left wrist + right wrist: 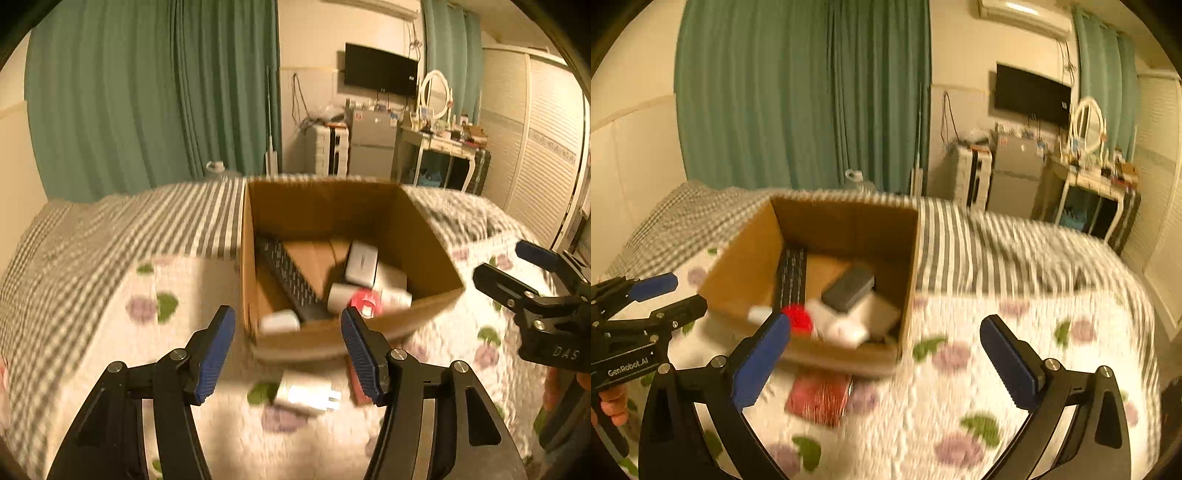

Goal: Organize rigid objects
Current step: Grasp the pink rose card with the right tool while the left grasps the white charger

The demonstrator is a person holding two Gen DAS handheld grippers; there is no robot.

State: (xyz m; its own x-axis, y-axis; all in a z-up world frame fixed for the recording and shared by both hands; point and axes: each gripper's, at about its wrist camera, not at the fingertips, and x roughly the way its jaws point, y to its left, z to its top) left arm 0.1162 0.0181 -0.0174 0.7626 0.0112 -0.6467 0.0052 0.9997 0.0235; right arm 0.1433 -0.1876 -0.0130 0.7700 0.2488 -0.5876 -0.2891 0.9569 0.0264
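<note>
Box mostly packed, two stragglers left on the bed.
Cardboard box [424,236] already held a keyboard [288,277]; white plug [306,397] and red box [820,398] sat at its 6 o'clock, while left gripper [288,350] and right gripper [886,354] hung spread wide, fingers holding nothing.

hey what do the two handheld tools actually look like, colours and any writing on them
Both are black frames with silver screws and two fingers tipped by ribbed blue pads. The left tool carries white "GenRobot.AI" lettering on its body, readable in the right wrist view. The right tool shows white letters "DAS" in the left wrist view. No cables visible.
</note>
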